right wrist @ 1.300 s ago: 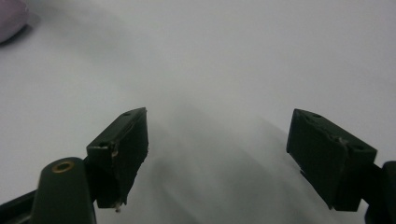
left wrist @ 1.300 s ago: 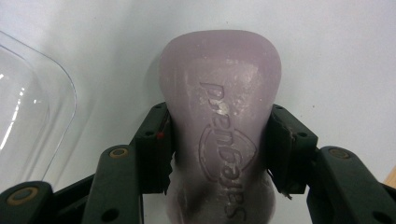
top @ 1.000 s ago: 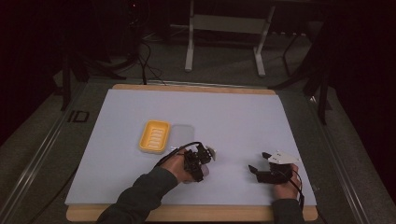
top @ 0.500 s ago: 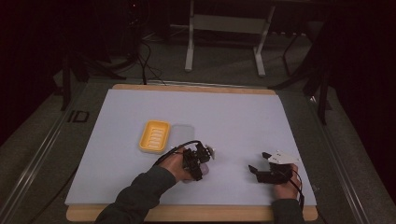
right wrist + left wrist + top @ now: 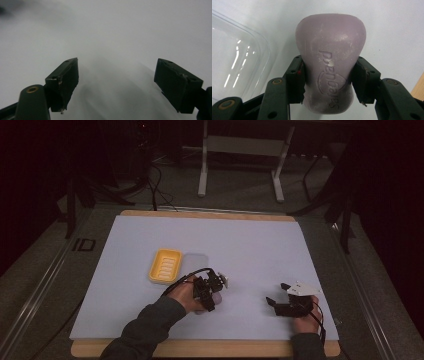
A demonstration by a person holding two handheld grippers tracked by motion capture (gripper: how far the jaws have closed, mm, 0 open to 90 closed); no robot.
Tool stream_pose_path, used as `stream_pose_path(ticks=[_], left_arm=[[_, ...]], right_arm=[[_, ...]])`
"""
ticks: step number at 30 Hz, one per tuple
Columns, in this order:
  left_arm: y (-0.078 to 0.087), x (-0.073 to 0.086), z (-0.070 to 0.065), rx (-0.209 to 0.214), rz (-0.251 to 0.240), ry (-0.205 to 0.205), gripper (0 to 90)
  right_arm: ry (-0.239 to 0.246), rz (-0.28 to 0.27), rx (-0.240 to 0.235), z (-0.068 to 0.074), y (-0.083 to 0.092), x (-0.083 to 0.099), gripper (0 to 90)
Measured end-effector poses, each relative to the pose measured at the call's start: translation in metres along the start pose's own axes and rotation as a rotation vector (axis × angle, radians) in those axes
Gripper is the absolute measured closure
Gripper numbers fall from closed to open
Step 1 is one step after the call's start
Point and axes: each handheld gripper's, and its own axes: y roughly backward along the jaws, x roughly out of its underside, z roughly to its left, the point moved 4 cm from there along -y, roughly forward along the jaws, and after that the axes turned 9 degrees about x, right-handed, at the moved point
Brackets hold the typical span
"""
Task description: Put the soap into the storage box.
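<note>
On the white table, seen from above, the left claw pins a soap bar against the surface, just short of the yellow soap dish and clear lid. Left gripper view: both pads clamp the lilac soap bar at its narrowed waist; likely hard, waxy, slippery, so that waist suits gripping. Right gripper view: right claw gapes empty.

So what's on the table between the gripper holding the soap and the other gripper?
Nothing: in the high view, bare white table separates the left gripper, shut on the soap, from the open right gripper.
</note>
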Motion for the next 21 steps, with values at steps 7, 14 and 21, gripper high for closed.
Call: stream_pose_path(ticks=[7, 14, 21], left_arm=[[0.006, 0.002, 0.003, -0.001, -0.01, 0.009, 49.8], [0.012, 0.005, 0.007, -0.005, -0.025, 0.022, 49.8], [0.02, 0.008, 0.01, -0.006, -0.04, 0.034, 49.8]], right_arm=[[0.0, 0.001, -0.001, 0.0, 0.0, 0.0, 19.4], [0.003, 0.002, 0.001, 0.0, 0.0, 0.0, 19.4], [0.007, 0.006, 0.002, 0.001, 0.0, 0.0, 19.4]])
